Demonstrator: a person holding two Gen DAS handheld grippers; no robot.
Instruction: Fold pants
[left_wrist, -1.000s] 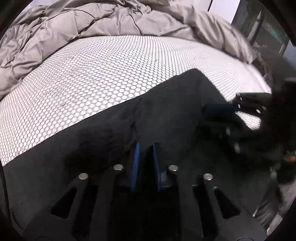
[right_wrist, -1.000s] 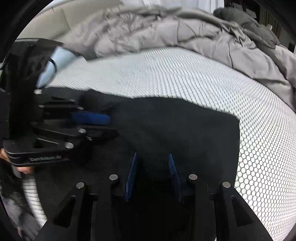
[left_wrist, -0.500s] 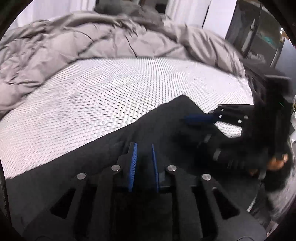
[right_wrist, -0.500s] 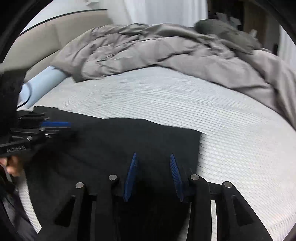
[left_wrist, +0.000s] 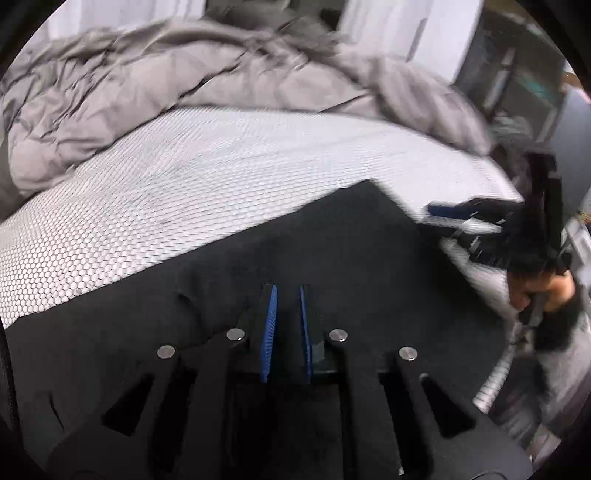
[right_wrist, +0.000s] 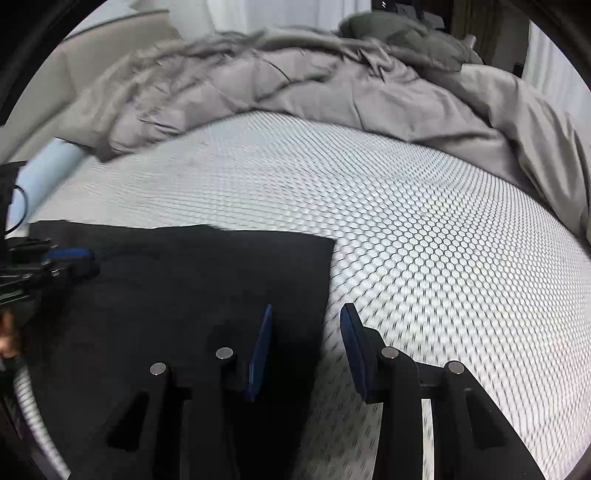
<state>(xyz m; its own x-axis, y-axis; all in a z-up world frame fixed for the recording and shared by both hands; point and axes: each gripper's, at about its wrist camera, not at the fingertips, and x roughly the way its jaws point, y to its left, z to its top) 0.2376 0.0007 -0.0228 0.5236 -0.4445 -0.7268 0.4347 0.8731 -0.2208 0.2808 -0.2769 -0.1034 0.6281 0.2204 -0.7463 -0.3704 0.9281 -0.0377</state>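
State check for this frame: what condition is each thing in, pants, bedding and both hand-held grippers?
Black pants: folded flat on the mattress, held by neither gripper.
Grey duvet: crumpled in a heap at the far side.
Mattress: bare beyond the pants.
Left hand-held gripper: jaws just opening, narrow gap, empty.
Right hand-held gripper: open, empty.

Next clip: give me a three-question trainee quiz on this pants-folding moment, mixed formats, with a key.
1. True or false: the black pants hang in the air.
2. The right gripper has between its pads: A) cloth B) nothing C) quilt.
3. Fill in: the grey quilt is bunched at the ___ side of the mattress.

Key: 1 false, they lie flat on the mattress. 2 B, its jaws stand apart over the pants' right edge. 3 far.
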